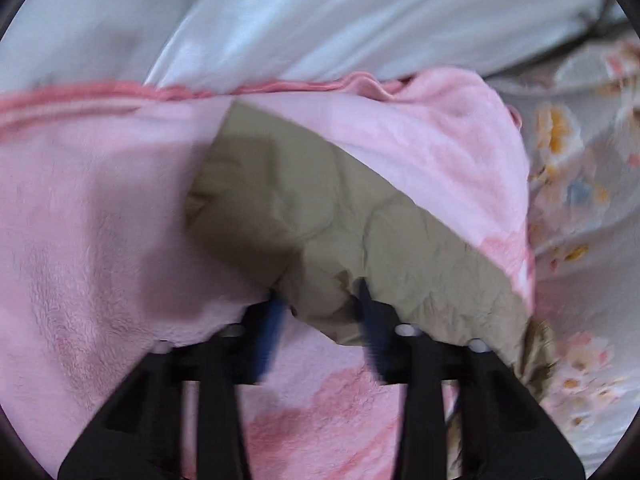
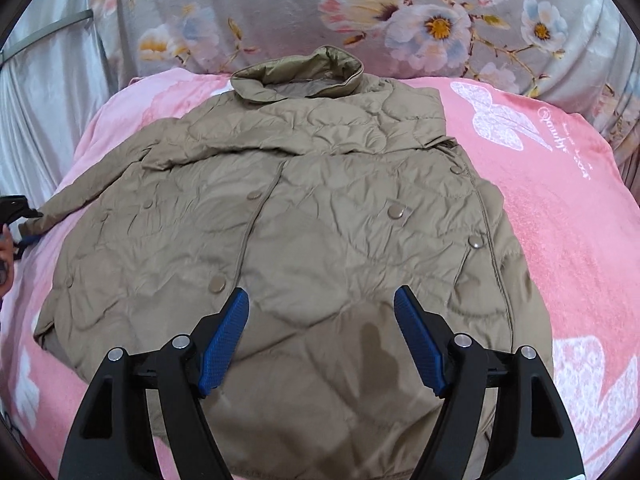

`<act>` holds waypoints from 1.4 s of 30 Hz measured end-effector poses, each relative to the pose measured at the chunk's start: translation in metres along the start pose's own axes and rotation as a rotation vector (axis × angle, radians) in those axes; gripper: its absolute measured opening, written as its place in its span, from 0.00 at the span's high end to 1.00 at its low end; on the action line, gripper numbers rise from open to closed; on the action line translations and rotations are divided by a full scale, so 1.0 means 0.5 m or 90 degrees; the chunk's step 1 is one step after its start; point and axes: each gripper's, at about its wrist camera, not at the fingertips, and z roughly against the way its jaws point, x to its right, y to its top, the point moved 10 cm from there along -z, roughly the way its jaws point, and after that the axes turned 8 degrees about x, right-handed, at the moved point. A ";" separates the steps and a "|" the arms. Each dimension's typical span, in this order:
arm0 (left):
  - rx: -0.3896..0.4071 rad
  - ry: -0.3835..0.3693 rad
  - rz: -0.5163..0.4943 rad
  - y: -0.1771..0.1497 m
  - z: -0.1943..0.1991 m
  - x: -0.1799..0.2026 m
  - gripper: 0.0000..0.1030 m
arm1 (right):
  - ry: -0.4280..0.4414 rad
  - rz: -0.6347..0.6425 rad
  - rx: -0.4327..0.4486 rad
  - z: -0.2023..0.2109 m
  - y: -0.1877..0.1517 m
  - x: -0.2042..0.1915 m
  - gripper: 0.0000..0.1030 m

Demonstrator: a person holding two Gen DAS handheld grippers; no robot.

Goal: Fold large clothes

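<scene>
Jacket fabric, khaki and quilted with snap buttons, lies spread flat on a pink fleece blanket directly beneath the right gripper, whose blue-padded jaws stand released above its lower front. At the garment's sleeve end, the left gripper is clenched on a bunched fold of the jacket.

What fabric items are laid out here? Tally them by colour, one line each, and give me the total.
Tan jacket: 1
Pink blanket: 1
Grey floral cover: 1
Pale silvery fabric: 1
Total: 4
</scene>
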 end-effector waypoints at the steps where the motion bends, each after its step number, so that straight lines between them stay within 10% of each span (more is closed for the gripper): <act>1: 0.012 0.001 -0.024 0.001 0.011 0.020 0.87 | 0.000 -0.003 -0.001 0.001 -0.001 0.002 0.29; 7: 0.119 -0.067 -0.216 -0.016 0.150 0.284 0.94 | 0.004 -0.022 0.004 -0.001 0.003 0.009 0.29; 12: 0.144 -0.214 -0.399 -0.182 0.270 0.610 0.94 | 0.004 -0.030 0.017 -0.008 0.015 0.022 0.29; 22: -0.039 -0.323 -0.563 -0.652 0.191 0.831 0.93 | -0.027 -0.077 0.012 -0.023 0.011 0.114 0.29; 26: -0.113 -0.319 -0.532 -0.759 0.137 0.766 0.46 | -0.032 -0.090 0.005 -0.037 0.010 0.143 0.29; 31: -0.105 -0.391 -0.426 -0.689 0.172 0.709 0.18 | -0.007 -0.104 0.017 -0.053 0.053 0.146 0.29; 42: -0.119 -0.251 -0.210 -0.365 0.000 0.519 0.24 | 0.098 -0.257 -0.032 -0.243 0.188 0.126 0.28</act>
